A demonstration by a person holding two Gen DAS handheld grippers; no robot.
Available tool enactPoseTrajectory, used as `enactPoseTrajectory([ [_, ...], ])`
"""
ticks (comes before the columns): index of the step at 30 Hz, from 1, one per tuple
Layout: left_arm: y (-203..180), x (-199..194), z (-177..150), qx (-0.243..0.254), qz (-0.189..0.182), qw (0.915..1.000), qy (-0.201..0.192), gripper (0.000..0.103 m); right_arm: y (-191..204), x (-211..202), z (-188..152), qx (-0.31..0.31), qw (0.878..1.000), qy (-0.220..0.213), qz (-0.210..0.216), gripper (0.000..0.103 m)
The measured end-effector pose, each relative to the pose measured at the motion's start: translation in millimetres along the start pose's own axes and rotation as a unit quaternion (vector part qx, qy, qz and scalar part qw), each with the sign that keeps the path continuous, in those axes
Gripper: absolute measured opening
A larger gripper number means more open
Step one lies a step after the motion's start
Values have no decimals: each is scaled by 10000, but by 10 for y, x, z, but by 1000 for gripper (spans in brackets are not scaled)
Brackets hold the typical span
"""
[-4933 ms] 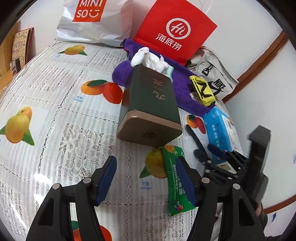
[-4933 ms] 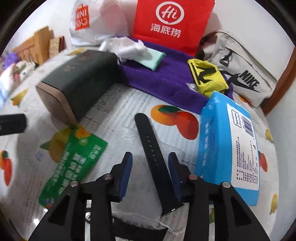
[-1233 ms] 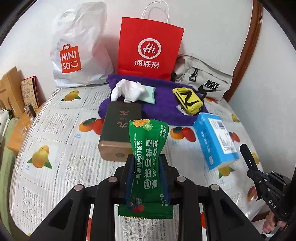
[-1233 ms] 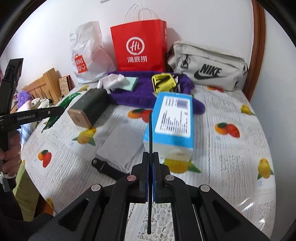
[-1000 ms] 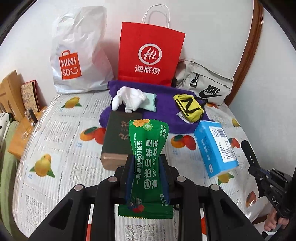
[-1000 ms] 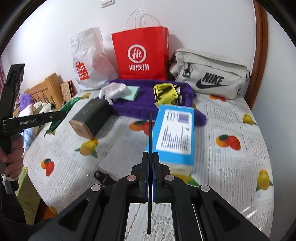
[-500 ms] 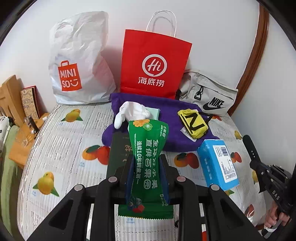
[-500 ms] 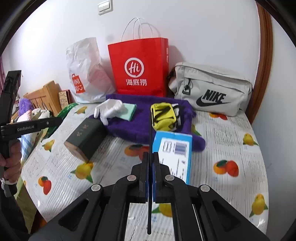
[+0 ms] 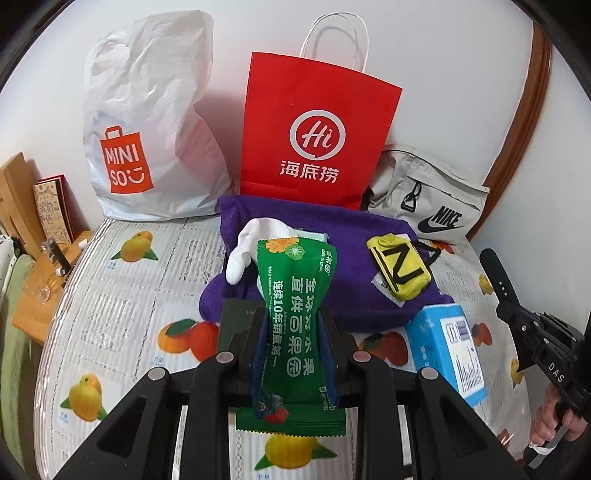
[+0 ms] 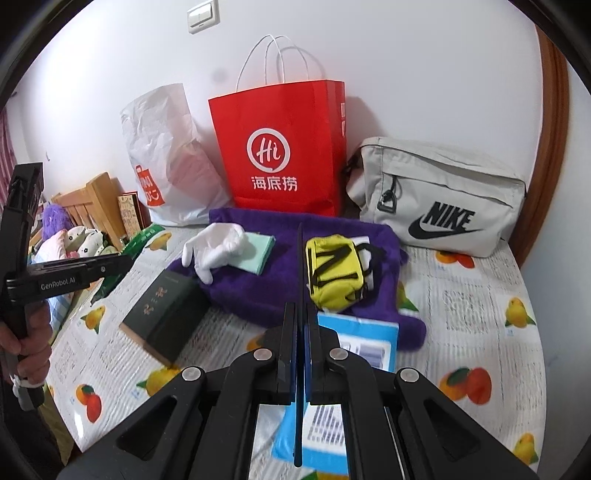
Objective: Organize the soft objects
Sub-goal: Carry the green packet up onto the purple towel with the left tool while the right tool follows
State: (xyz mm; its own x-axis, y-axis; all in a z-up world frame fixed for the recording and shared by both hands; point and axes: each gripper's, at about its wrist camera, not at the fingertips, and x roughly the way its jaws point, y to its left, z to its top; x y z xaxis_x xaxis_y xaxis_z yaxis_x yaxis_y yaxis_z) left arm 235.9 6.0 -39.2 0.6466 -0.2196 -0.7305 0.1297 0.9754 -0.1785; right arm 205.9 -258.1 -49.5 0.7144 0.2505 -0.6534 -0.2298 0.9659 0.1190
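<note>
The left gripper (image 9: 293, 334) was clamped on a green snack packet (image 9: 295, 321), held upright above the table's near edge. The right gripper (image 10: 300, 354) was pinched shut on a thin black strap (image 10: 300, 266), seen edge-on and standing up between the blue pads. In the left view that strap (image 9: 496, 275) rose at the right edge above the person's hand (image 9: 554, 424).

Ahead of both lay a purple towel (image 9: 343, 236) spread toward the table's far edge. A white glove (image 10: 214, 247) rested on its left part, overlapping a mint cloth (image 10: 258, 251); a yellow pouch (image 10: 336, 277) with black stripes sat on its right part. A dark green box (image 10: 166, 314) lay on the cloth just left of the towel's near corner, touching or almost touching it. A blue packet (image 9: 450, 343) lay by the towel's near right corner, partly hidden under the right gripper.

Along the far edge, against the white wall, stood a white Miniso bag (image 9: 147, 122), a red paper bag (image 9: 314, 133) and a grey Nike bag (image 10: 439, 199), the red one touching the towel's back edge.

The table (image 9: 110, 295) wore a clear-covered lace cloth printed with oranges and pears. A wooden rack (image 10: 96, 206) and soft toys (image 10: 70, 236) sat beyond its left edge, a light switch (image 10: 201, 14) was on the wall, and brown wood trim (image 9: 524, 110) curved down the right.
</note>
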Motion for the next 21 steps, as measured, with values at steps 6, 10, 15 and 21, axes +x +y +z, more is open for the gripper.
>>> enactPoseTrajectory([
  [6, 12, 190, 129, 20, 160, 9999, -15, 25, -70, 245, 211, 22, 9999, 57, 136, 3],
  [10, 51, 319, 194, -72, 66, 9999, 27, 25, -116, 431, 314, 83, 9996, 119, 237, 3],
  [15, 40, 477, 269, -62, -32, 9999, 124, 25, -184, 668, 422, 176, 9994, 201, 235, 3],
  [21, 30, 742, 363, -173, -189, 9990, 364, 28, -268, 968, 585, 181, 9991, 345, 159, 3],
])
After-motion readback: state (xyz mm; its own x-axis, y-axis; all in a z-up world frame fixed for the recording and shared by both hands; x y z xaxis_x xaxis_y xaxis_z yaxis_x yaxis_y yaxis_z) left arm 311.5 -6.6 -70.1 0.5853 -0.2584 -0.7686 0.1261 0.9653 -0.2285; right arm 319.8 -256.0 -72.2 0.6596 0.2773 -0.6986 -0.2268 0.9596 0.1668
